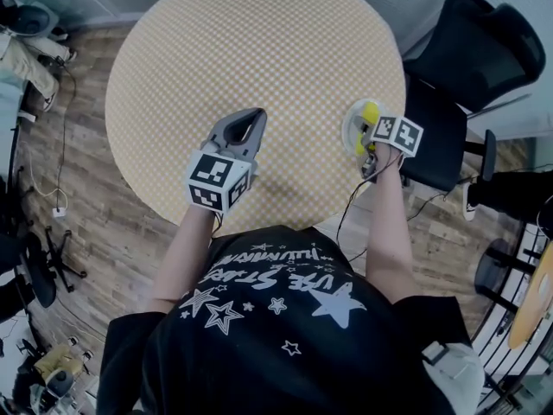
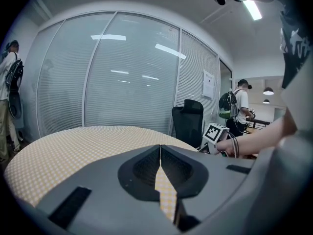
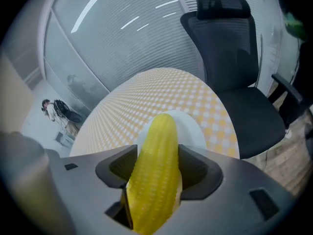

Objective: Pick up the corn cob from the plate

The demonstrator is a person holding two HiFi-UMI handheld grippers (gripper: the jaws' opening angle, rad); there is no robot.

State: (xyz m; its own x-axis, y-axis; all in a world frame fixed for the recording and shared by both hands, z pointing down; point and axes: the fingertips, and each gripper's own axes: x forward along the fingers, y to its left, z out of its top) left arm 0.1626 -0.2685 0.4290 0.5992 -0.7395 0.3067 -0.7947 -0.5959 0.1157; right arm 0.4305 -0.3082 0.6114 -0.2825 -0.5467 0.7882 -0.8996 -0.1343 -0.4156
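A yellow corn cob (image 3: 155,173) is clamped between the jaws of my right gripper (image 3: 155,168), which is shut on it. Its tip reaches out over a white plate (image 3: 191,129) at the table's right edge. From the head view the corn cob (image 1: 370,114) shows above the plate (image 1: 352,128), just ahead of the right gripper (image 1: 373,137) with its marker cube. My left gripper (image 1: 244,130) hovers over the near middle of the table; in the left gripper view its jaws meet at the tips, so the left gripper (image 2: 160,147) is shut and holds nothing.
A round table (image 1: 259,59) with a yellow checked cloth fills the middle. A black office chair (image 1: 467,67) stands close to the plate on the right. People stand by the glass wall (image 2: 122,82) and to the right. Wooden floor with cables lies on the left.
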